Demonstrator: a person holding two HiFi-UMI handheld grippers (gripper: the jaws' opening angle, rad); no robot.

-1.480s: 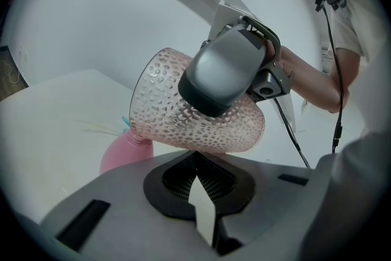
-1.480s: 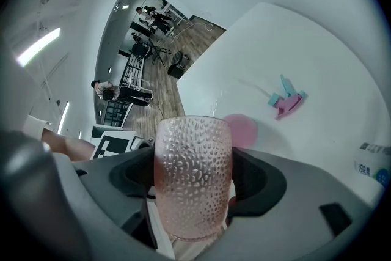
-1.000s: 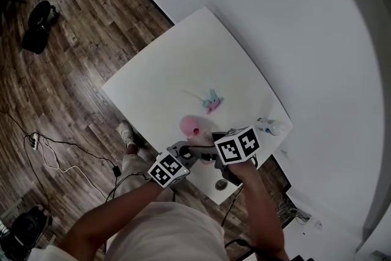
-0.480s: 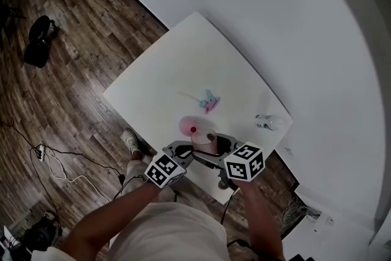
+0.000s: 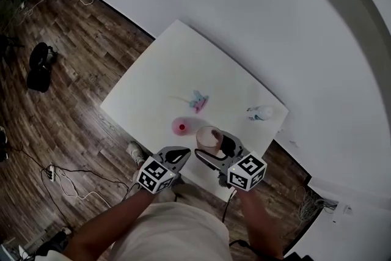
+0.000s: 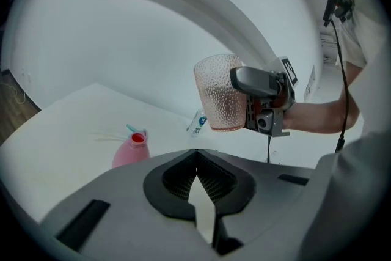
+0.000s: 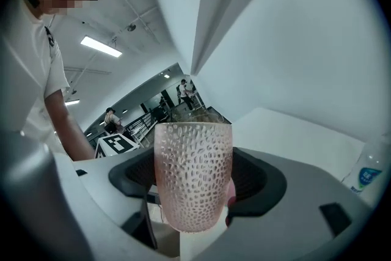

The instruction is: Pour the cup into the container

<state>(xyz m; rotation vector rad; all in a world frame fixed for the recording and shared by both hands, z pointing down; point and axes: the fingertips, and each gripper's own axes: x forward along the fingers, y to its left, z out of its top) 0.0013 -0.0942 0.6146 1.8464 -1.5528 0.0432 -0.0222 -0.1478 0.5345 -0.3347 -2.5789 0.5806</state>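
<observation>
A dimpled, translucent pink cup (image 5: 208, 137) is held upright above the table's near edge, with my right gripper (image 5: 213, 147) shut on its lower part. In the right gripper view the cup (image 7: 193, 169) fills the space between the jaws. The left gripper view shows the cup (image 6: 218, 93) from the side, clear of the table. The pink container (image 5: 181, 126) with a red opening stands on the white table (image 5: 153, 88), just left of the cup. My left gripper (image 5: 181, 153) is shut and empty, near the table's front edge, below the container (image 6: 131, 150).
A small clear bottle (image 5: 260, 112) with a blue label lies near the table's right edge. A blue and pink item (image 5: 197, 101) with a thin straw-like piece rests mid-table behind the container. Wood floor with cables surrounds the table; a white wall runs behind it.
My right gripper has drawn back toward the person, bringing the cup out into plain sight beside the container. The left gripper stays shut near the table's edge. The head camera has shifted.
</observation>
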